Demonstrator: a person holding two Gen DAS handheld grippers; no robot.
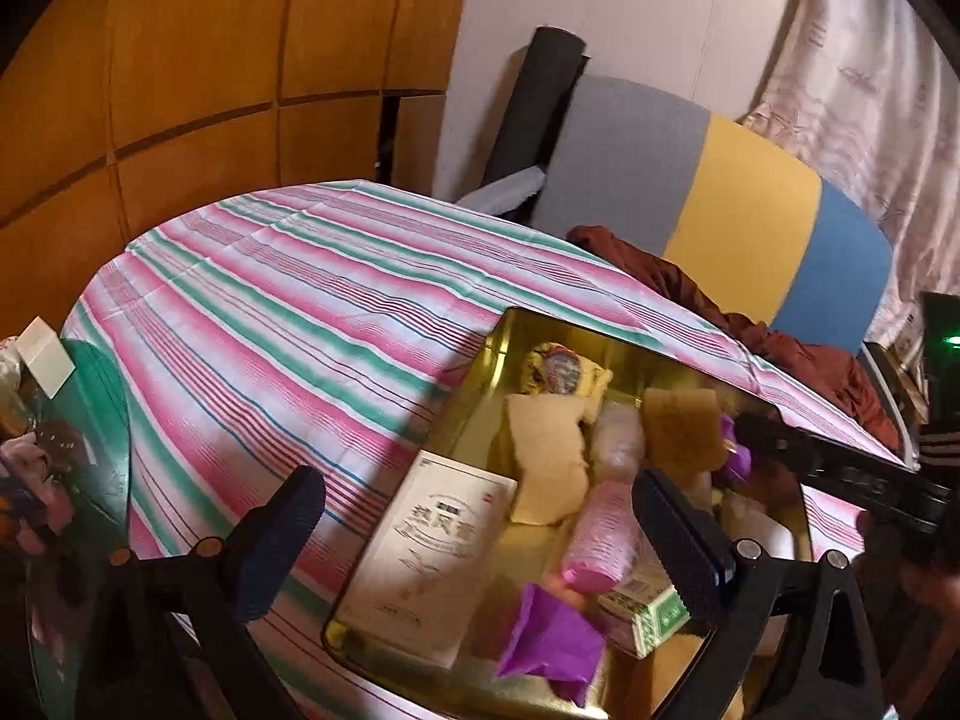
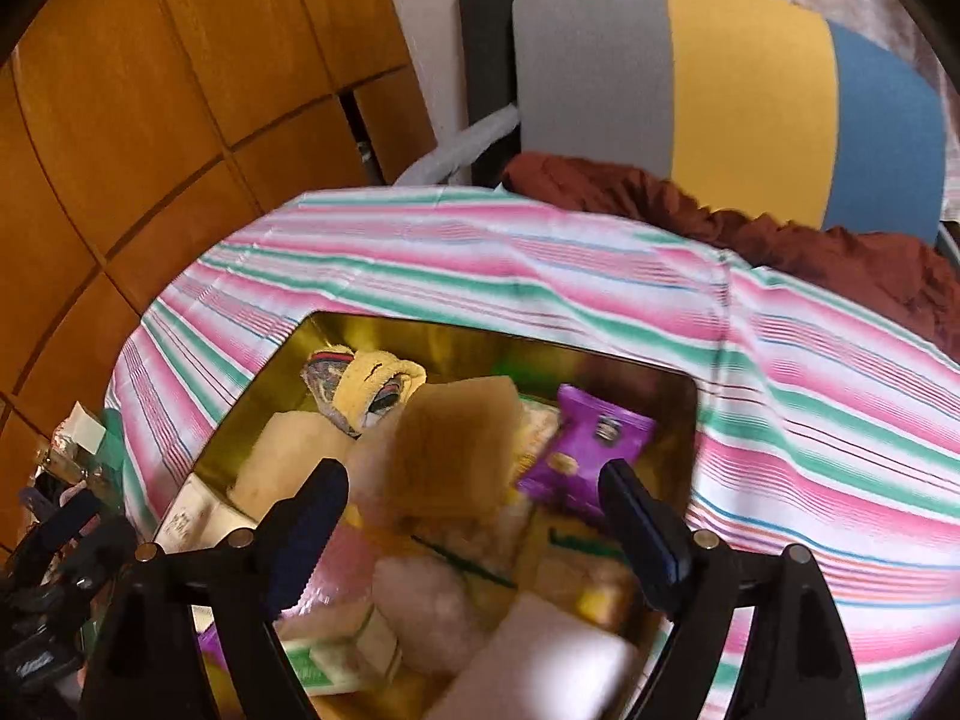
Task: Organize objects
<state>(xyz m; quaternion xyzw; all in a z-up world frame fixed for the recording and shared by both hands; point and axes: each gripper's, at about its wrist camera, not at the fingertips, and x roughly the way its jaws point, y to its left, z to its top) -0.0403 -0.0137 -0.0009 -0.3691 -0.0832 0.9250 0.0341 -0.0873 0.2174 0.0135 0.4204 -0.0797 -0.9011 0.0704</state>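
Both grippers hover with jaws apart and empty over the gold tin [image 2: 252, 420] on the striped tablecloth [image 2: 780, 420]: right gripper [image 2: 474, 516] above a brown sponge [image 2: 450, 456] lying in it, left gripper [image 1: 474, 540] near the white box [image 1: 432, 552].

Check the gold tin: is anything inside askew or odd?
Yes. The brown square sits tilted on top of the heap in the gold tin, blurred, not lying flat. The other items are jumbled, not lined up.
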